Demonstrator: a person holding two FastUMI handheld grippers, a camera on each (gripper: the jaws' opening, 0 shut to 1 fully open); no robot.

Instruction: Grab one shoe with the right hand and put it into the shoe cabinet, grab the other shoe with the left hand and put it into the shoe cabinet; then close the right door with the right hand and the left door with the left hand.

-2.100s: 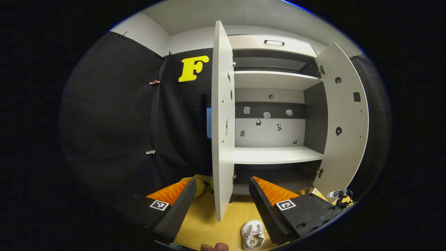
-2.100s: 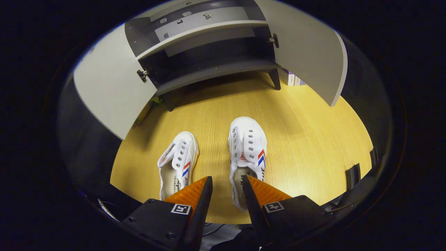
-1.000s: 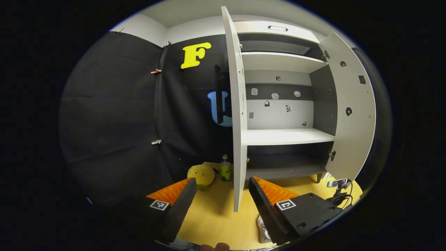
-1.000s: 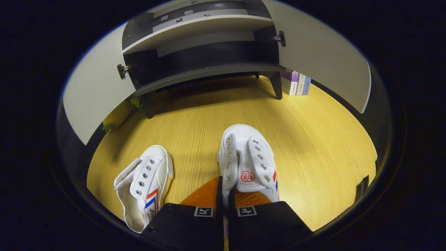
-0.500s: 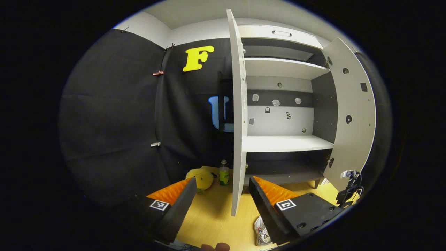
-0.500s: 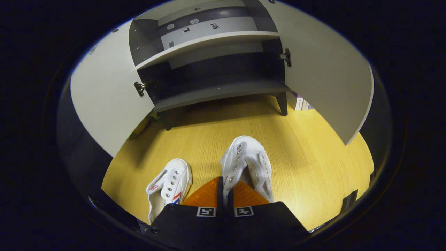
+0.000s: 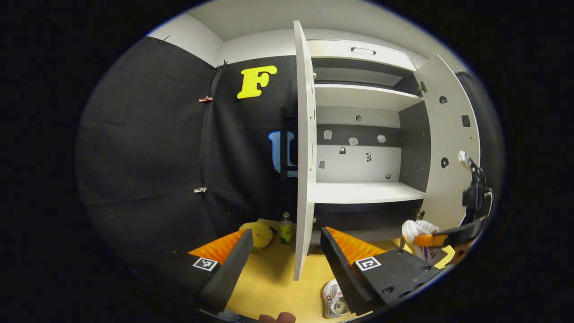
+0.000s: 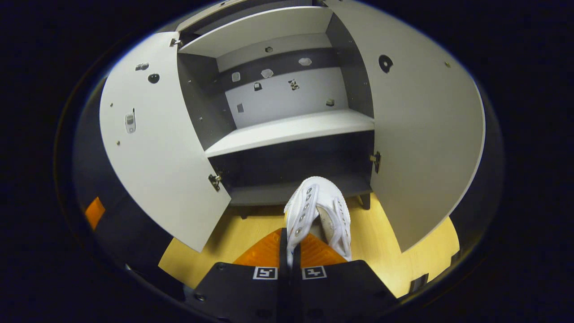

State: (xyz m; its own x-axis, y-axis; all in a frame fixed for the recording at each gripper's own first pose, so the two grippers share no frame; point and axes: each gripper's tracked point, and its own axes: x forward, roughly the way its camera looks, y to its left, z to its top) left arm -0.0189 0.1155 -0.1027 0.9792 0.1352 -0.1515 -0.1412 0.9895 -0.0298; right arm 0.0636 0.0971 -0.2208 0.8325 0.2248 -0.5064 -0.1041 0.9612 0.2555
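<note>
My right gripper (image 8: 289, 246) is shut on the side wall of a white canvas shoe (image 8: 319, 211), held off the floor with its toe toward the shoe cabinet's dark bottom shelf (image 8: 269, 194). In the left gripper view that same shoe (image 7: 418, 232) hangs in the right gripper (image 7: 441, 240) in front of the cabinet's lower right. The other white shoe (image 7: 334, 303) lies on the wooden floor, partly hidden behind my left gripper's right finger. My left gripper (image 7: 282, 252) is open and holds nothing. Both cabinet doors, the left door (image 8: 157, 143) and the right door (image 8: 426, 134), stand wide open.
The left door (image 7: 305, 157) faces my left gripper edge-on, close ahead. A yellow plush toy (image 7: 258, 233) and a small green bottle (image 7: 285, 228) sit on the floor left of the cabinet. A white middle shelf (image 8: 291, 129) spans the cabinet.
My right gripper shut on the right-hand shoe, lifted it off the floor and carried it toward the cabinet. My left gripper stayed open and barely moved.
</note>
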